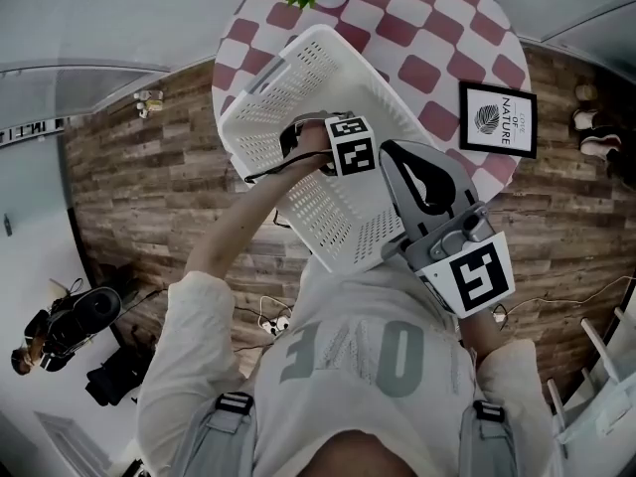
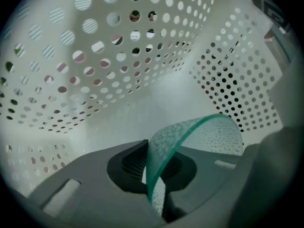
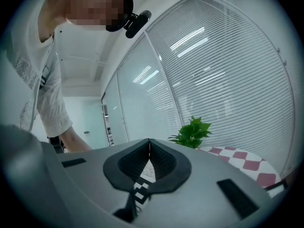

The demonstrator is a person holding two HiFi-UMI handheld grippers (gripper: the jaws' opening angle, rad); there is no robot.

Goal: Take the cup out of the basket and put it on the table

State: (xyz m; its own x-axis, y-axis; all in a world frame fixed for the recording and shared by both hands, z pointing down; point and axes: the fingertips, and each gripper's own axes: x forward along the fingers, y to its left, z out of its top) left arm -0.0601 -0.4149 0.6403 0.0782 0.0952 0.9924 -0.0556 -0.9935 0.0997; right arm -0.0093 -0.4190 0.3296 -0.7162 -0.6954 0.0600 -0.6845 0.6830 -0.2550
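1. The left hand-held gripper [image 2: 151,172], inside the white perforated plastic basket [image 1: 298,68], is clamped on one wall of the clear, green-edged dimpled cup [image 2: 199,137].
2. The right hand-held gripper [image 3: 149,163] appears closed on the basket's edge, tilting it over the red-and-white chequered tabletop [image 1: 437,28].
3. The cup looks light, thin-walled and slippery. A rim pinch should serve if lifted gently.
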